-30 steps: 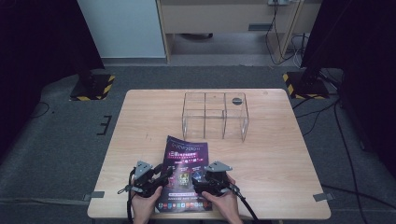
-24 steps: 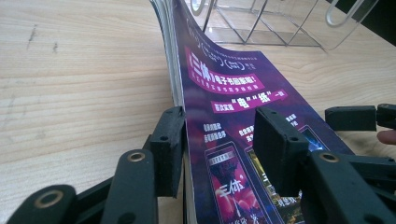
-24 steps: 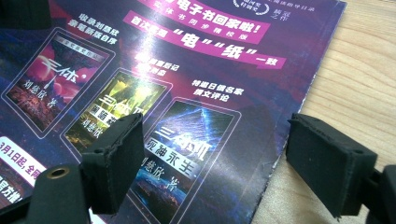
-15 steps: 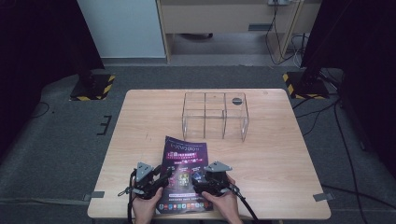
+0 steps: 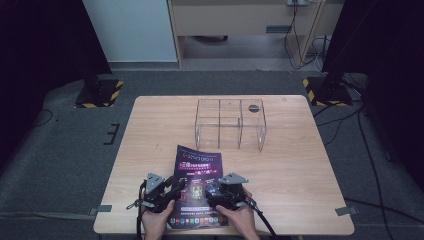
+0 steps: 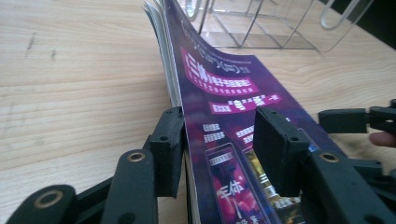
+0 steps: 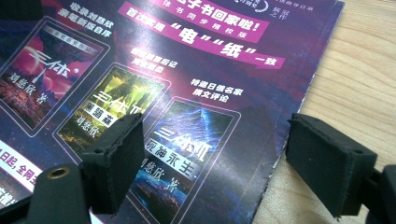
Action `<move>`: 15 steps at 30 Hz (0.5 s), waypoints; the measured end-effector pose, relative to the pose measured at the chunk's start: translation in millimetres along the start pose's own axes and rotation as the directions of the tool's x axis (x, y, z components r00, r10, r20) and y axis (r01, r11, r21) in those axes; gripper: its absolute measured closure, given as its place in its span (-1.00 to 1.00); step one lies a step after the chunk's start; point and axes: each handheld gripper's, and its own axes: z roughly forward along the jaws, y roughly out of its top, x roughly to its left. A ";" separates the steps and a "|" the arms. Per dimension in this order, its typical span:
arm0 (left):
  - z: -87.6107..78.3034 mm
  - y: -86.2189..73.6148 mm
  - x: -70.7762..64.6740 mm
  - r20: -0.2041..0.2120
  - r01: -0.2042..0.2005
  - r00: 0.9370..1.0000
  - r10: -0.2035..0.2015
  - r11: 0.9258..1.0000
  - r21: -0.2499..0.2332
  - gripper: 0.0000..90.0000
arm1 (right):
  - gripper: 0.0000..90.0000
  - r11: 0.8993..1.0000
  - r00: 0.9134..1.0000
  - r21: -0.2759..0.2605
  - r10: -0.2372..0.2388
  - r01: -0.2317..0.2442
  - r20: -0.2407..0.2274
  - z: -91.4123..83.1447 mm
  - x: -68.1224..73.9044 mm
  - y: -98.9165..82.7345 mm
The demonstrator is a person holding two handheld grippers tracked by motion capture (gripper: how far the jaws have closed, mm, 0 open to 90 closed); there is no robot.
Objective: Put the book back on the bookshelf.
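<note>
A purple magazine [image 5: 199, 172] lies on the wooden table [image 5: 300, 165] near its front edge, between my two grippers. My left gripper [image 5: 175, 187] is at the magazine's left edge. In the left gripper view the magazine [image 6: 219, 79] curls up there. The left gripper [image 6: 217, 140] straddles that edge, with one pad [image 6: 170, 140] against the page edges and the other pad [image 6: 275, 149] standing off the cover. My right gripper [image 5: 212, 191] is at the right edge. In the right gripper view it [image 7: 215, 158] stands wide open, one jaw over the magazine's cover [image 7: 187, 70], the other over bare wood [image 7: 359, 70].
A clear acrylic organizer [image 5: 230, 122] with several compartments stands at the table's middle back, a small black round thing [image 5: 254, 107] at its far right corner. A person's hands hold both grippers at the table's front edge. Cables trail off the front.
</note>
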 end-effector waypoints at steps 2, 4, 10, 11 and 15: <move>-0.2 -0.1 1.9 0.012 0.014 1.000 -0.014 1.000 -0.003 0.18 | -0.56 1.000 1.000 0.001 0.002 -0.002 -0.001 -0.1 0.0 0.0; -0.8 0.0 3.4 0.021 0.024 0.999 -0.024 1.000 -0.008 0.20 | -0.56 1.000 1.000 0.000 0.002 -0.002 -0.004 -0.2 -0.4 0.0; 0.2 -0.4 3.3 0.067 0.039 0.997 -0.037 0.999 -0.030 0.22 | -0.56 1.000 1.000 0.001 0.002 -0.002 -0.005 -0.3 -0.6 -0.1; 0.2 -0.4 3.3 0.067 0.039 0.997 -0.037 0.999 -0.030 0.22 | -0.56 1.000 1.000 0.001 0.002 -0.002 -0.005 -0.3 -0.6 -0.1; 6.3 -3.7 15.5 0.130 0.136 0.982 -0.135 0.991 0.003 0.22 | -0.56 1.000 1.000 -0.001 0.003 -0.003 -0.006 -0.3 -0.9 -0.1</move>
